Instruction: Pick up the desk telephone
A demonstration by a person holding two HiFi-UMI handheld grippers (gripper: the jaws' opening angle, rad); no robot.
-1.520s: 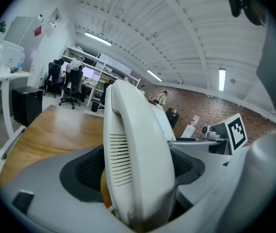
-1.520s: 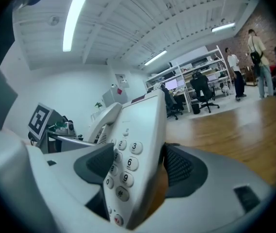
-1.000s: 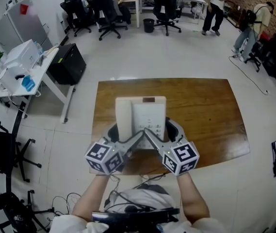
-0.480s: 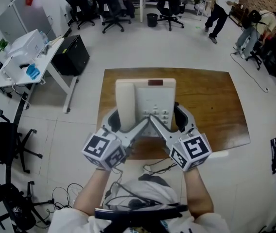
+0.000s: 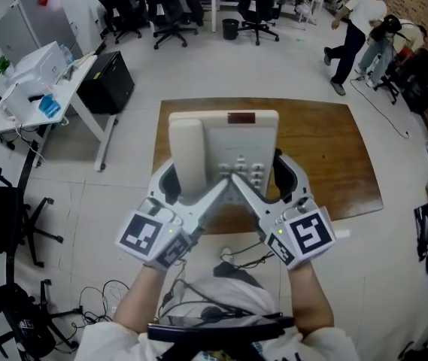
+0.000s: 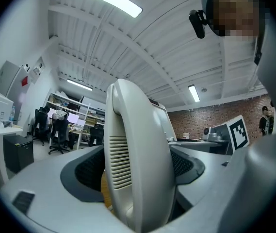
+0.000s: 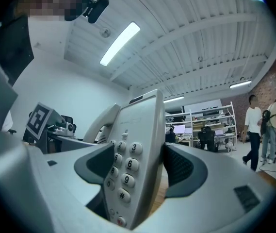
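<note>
I hold desk telephone [image 5: 225,138] above table [image 5: 326,156]: left gripper [image 5: 191,186] clamped on handset [image 5: 187,153] side, right gripper [image 5: 262,179] on keypad [image 7: 123,169] side. Risk: uneven hands, handset slips.

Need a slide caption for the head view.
Left gripper and right gripper clamp the desk telephone over the wooden table.

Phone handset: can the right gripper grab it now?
Probably not. The right gripper is clamped on the keypad side of the desk telephone, and the left gripper clamps the handset side, so that spot is taken.
</note>
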